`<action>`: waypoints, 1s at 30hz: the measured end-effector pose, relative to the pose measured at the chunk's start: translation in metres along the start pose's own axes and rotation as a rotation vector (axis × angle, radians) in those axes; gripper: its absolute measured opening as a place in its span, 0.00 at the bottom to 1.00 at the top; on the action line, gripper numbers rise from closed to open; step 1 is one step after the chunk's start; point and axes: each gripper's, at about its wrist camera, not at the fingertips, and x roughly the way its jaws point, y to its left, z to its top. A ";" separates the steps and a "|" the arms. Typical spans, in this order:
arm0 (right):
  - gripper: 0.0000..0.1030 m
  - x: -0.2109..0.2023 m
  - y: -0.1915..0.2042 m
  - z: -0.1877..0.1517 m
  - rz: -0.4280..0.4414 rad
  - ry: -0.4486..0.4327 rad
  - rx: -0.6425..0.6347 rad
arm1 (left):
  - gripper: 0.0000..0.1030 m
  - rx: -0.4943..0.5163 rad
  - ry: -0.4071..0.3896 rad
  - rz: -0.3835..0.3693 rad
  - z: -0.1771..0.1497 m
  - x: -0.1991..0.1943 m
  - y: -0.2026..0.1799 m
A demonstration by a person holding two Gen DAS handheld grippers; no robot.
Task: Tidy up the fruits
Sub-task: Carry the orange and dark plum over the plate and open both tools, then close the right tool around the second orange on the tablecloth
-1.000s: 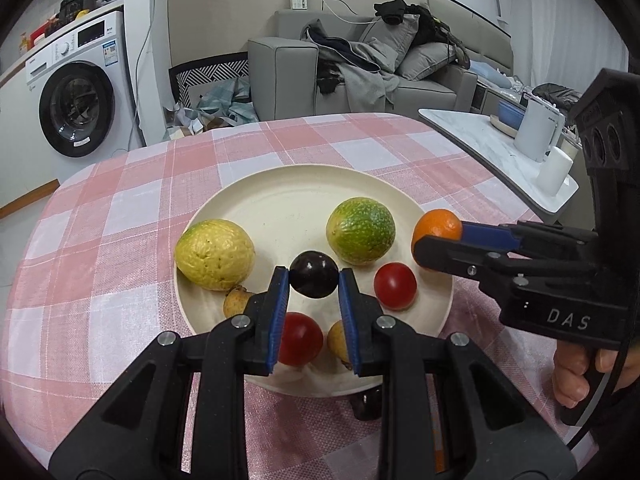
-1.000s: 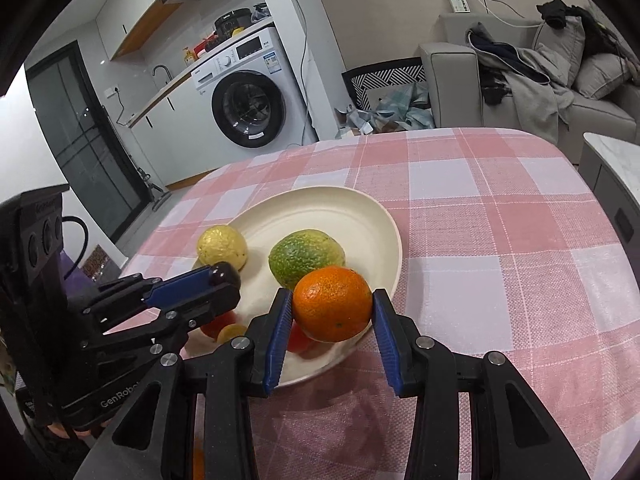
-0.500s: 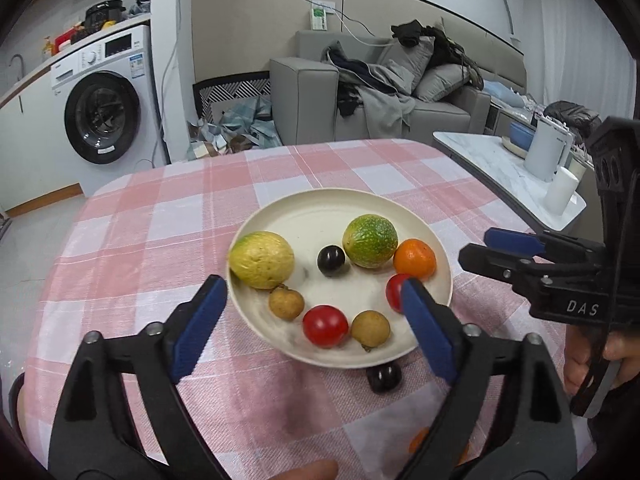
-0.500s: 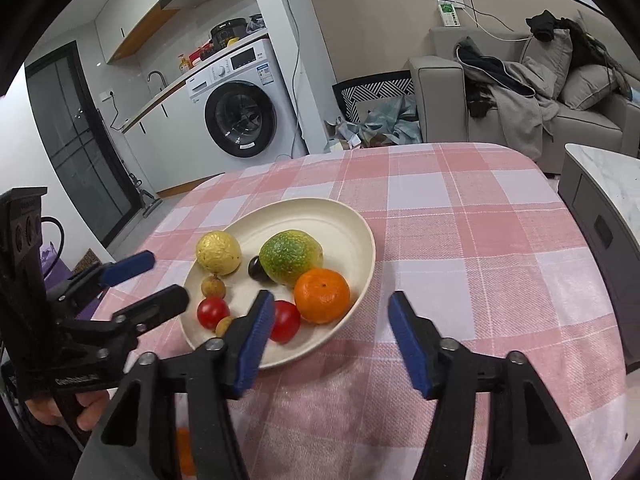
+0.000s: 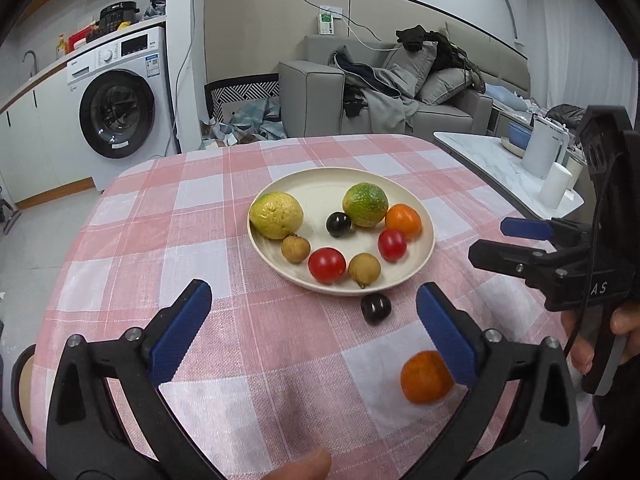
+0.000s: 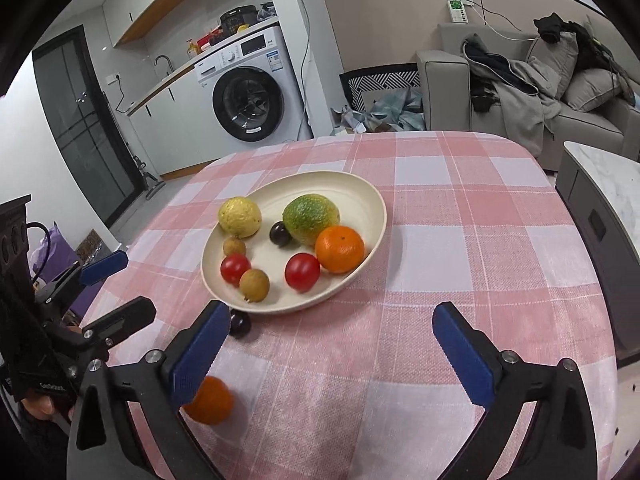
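Both tools, the left tool (image 5: 312,328) and the right tool (image 6: 328,344), have just been opening wide and are holding nothing, because most fruits are sitting on the plate (image 5: 428,236) while an orange (image 5: 424,376) and a dark plum (image 5: 375,307) are waiting on the desk (image 5: 160,216).

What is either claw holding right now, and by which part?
Nothing. The left claw and right claw have just been opening and stand wide with only tablecloth between the pads; every fruit lies free.
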 end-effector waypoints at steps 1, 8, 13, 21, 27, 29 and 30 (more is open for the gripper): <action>1.00 -0.001 0.001 -0.001 0.001 0.002 -0.002 | 0.99 0.005 -0.003 0.004 -0.003 -0.003 -0.001; 1.00 -0.007 0.005 -0.008 0.023 0.015 -0.010 | 0.99 -0.001 0.002 0.003 -0.012 -0.008 -0.003; 1.00 -0.006 0.014 -0.016 0.031 0.034 -0.059 | 0.99 -0.016 -0.001 -0.001 -0.020 -0.008 0.000; 1.00 0.000 0.023 -0.023 0.044 0.058 -0.088 | 0.99 -0.037 0.003 0.010 -0.027 -0.002 0.010; 1.00 0.003 0.028 -0.027 0.070 0.079 -0.101 | 0.99 -0.040 -0.006 0.018 -0.029 0.000 0.013; 1.00 0.005 0.031 -0.028 0.079 0.087 -0.113 | 0.99 -0.039 -0.009 0.013 -0.029 0.000 0.012; 1.00 0.006 0.033 -0.029 0.086 0.091 -0.121 | 0.99 -0.040 -0.010 0.012 -0.030 0.000 0.013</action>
